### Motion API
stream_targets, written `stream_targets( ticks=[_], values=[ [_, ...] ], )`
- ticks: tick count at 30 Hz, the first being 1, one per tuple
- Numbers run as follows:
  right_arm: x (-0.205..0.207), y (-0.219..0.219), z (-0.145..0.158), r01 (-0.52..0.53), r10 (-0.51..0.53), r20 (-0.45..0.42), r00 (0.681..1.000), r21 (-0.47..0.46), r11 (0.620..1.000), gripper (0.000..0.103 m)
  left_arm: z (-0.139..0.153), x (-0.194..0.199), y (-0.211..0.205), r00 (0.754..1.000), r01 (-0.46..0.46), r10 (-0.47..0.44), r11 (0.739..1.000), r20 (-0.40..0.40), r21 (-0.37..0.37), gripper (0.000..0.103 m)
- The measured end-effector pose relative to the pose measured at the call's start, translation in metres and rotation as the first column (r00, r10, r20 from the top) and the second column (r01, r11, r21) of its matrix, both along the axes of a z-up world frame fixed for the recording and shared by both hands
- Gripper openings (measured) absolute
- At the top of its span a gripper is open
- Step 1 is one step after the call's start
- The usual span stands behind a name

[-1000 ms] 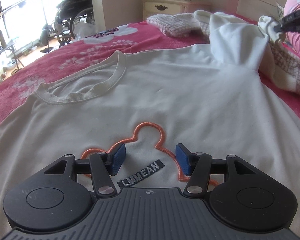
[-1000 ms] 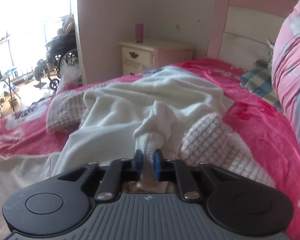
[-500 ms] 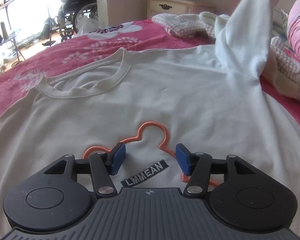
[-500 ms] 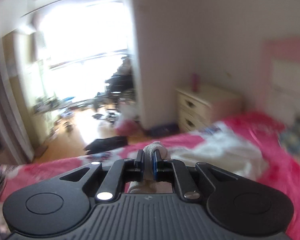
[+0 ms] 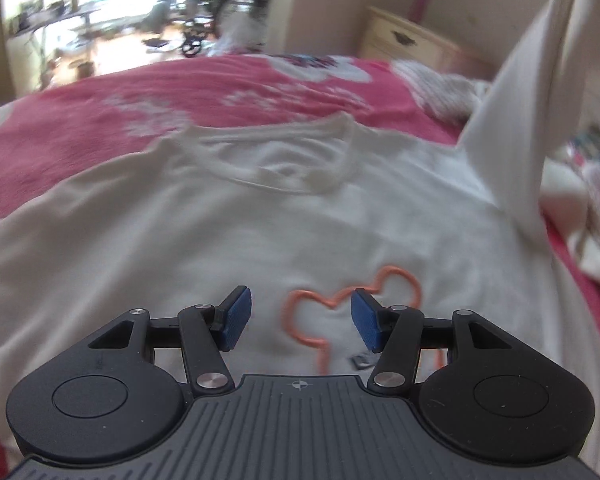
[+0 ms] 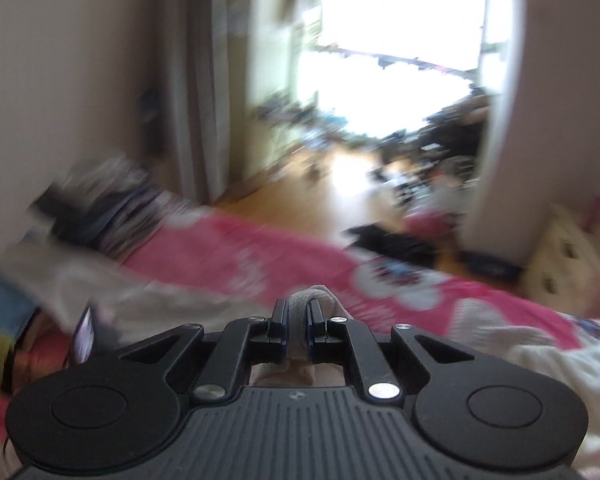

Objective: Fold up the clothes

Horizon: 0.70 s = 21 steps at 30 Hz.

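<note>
Pink bedspread is carrying a white sweatshirt. Right gripper is pinching its sleeve cuff overhead, seemingly for folding; left gripper is hovering above the chest, jaws spread.

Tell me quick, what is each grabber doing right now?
Left gripper: open, holding nothing, above the white sweatshirt.
Right gripper: shut on the sweatshirt's sleeve cuff, lifted up.

Daylight is poured in through the blown-out bright window; both views are smeared by motion blur, edges are bent and darkened by fisheye, and only the black gripper bodies are kept sharp.
</note>
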State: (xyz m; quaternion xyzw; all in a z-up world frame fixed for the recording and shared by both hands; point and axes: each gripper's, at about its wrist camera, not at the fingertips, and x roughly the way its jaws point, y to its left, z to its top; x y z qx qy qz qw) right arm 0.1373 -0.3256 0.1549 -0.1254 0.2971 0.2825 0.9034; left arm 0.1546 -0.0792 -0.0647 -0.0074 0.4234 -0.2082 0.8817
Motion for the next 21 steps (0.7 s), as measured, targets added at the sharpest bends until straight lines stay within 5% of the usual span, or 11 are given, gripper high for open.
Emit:
stream_targets(
  ticks=[3,5,11,15,18,21],
  values=[
    [0.017,0.047,-0.039,-0.081,0.078,-0.068,0.995,-0.034,0.996,0.016,0.004,0.002,0.022,0.998,-0.056,0.057,0.998,0.004,-0.022,0.056],
    [0.030,0.063,-0.061,-0.066,0.066,-0.105,0.992,0.004,0.998,0.040,0.004,0.002,0.030,0.997,-0.070,0.070,0.997,0.011,-0.022,0.056],
    [0.045,0.019,-0.066,0.089,-0.042,-0.173,0.984,0.271,0.958,0.042,0.007,-0.001,0.046,0.995,-0.086,0.087,0.996,0.047,-0.018,0.056],
    [0.041,-0.033,-0.077,0.262,-0.188,-0.252,0.949,0.304,0.916,0.043,0.017,-0.015,0.033,0.988,0.064,-0.061,0.998,0.139,-0.015,0.056],
    [0.034,-0.056,-0.116,0.380,-0.250,-0.390,0.886,0.306,0.873,0.043,0.020,-0.039,0.007,0.940,0.251,-0.262,0.965,0.218,0.080,0.056],
    [0.028,-0.072,-0.164,0.503,-0.265,-0.562,0.783,0.324,0.801,0.043,0.011,-0.068,-0.020,0.848,0.418,-0.460,0.886,0.265,0.199,0.056]
  ],
)
